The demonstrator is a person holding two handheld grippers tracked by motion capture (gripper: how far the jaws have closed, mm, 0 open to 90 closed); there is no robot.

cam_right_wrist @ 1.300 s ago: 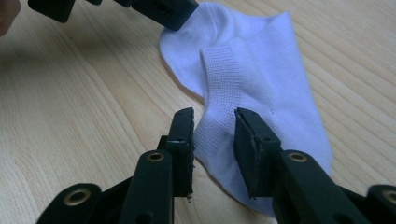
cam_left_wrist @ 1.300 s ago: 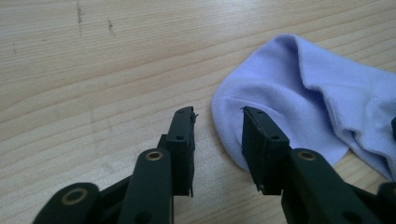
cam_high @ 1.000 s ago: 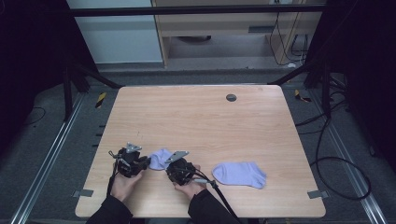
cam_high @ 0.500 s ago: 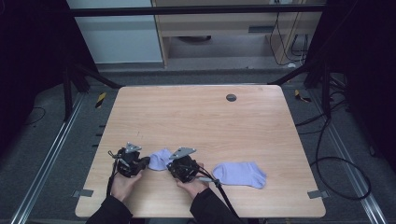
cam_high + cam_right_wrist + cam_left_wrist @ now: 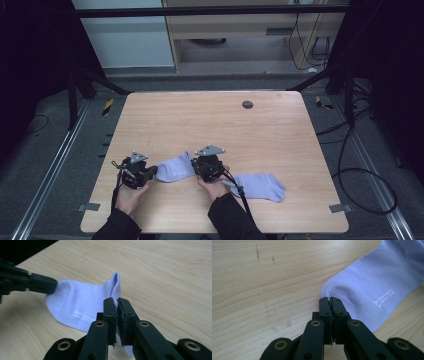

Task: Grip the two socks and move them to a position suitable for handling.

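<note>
Pale lilac sock stretched flat, left tongs pinching toe, right tongs pinching cuff

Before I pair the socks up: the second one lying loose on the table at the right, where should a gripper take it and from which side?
Probably at the toe end of the loose sock, coming from the far right: it lies flat, and its other end runs under the right gripper and its cable.
</note>
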